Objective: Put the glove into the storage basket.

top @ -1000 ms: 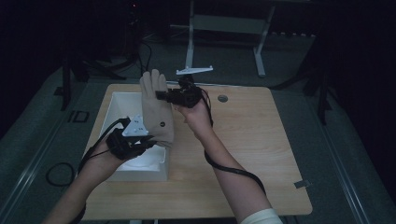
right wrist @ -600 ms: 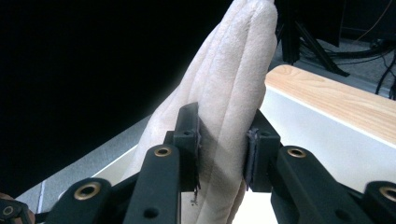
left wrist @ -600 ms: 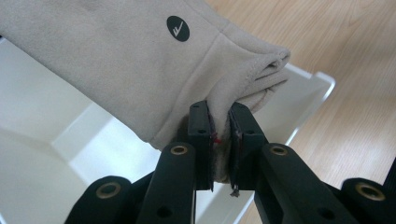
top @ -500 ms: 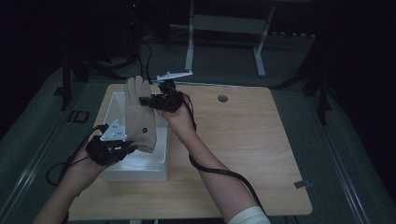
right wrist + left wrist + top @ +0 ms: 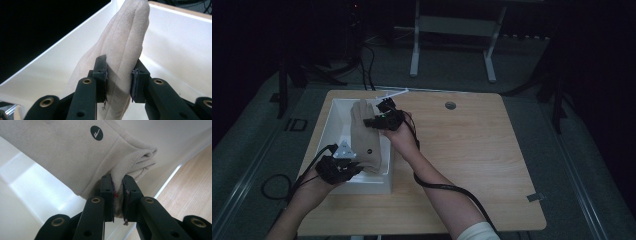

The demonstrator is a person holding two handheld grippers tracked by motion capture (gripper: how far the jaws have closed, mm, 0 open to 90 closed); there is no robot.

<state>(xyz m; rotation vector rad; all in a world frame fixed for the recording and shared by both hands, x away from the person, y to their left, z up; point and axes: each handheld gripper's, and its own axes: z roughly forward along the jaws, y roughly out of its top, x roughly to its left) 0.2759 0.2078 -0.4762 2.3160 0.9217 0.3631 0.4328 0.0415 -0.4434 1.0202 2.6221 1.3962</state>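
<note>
The beige fleece glove (image 5: 62, 152) looks soft, matt and slightly fuzzy, with stitched seams and a smooth black round badge (image 5: 96, 133). Beneath it, the white plastic bin (image 5: 175, 37) is smooth and glossy; beside the bin, the light wooden tabletop (image 5: 492, 150) shows matt grain.

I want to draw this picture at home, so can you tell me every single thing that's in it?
Glove: one, beige with a small dark round tag, held stretched over the white tub.
Tub: one, white, on the left part of the table.
Table: one, light wood, in the middle of the room.
Round hole cover: one, grey, near the table's far edge.
Stand: one, pale metal, on the floor behind the table.
Left gripper: one, black, pinching the glove's cuff.
Right gripper: one, black, pinching the glove's finger end.
Person's arms: two, coming in from the bottom.
</note>
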